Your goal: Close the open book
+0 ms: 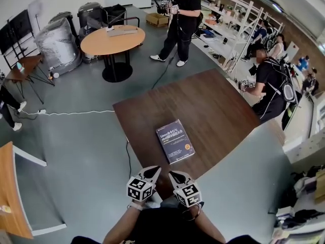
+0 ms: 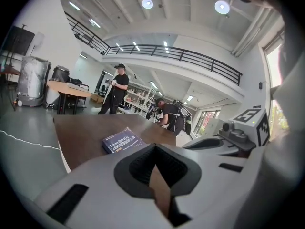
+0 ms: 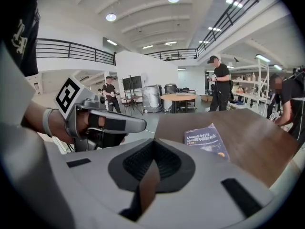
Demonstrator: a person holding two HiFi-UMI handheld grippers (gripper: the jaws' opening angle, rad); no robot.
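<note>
A dark blue book [image 1: 174, 141] lies closed, cover up, on the brown table [image 1: 213, 100], near its front edge. It also shows in the left gripper view, where the book [image 2: 122, 140] lies ahead and to the left, and in the right gripper view, where the book [image 3: 206, 140] lies ahead and to the right. My left gripper [image 1: 152, 171] and right gripper [image 1: 173, 175] hang side by side just short of the table's near corner, apart from the book. Both are shut with nothing held: the left gripper [image 2: 155, 163] and the right gripper [image 3: 151, 163] show their jaws together.
A person in black [image 1: 269, 83] bends over at the table's right side. Another person [image 1: 180, 19] stands beyond it, near a round wooden table [image 1: 112, 39]. A white cable [image 1: 66, 113] runs over the grey floor on the left. A wooden desk [image 1: 10, 187] edges in at the left.
</note>
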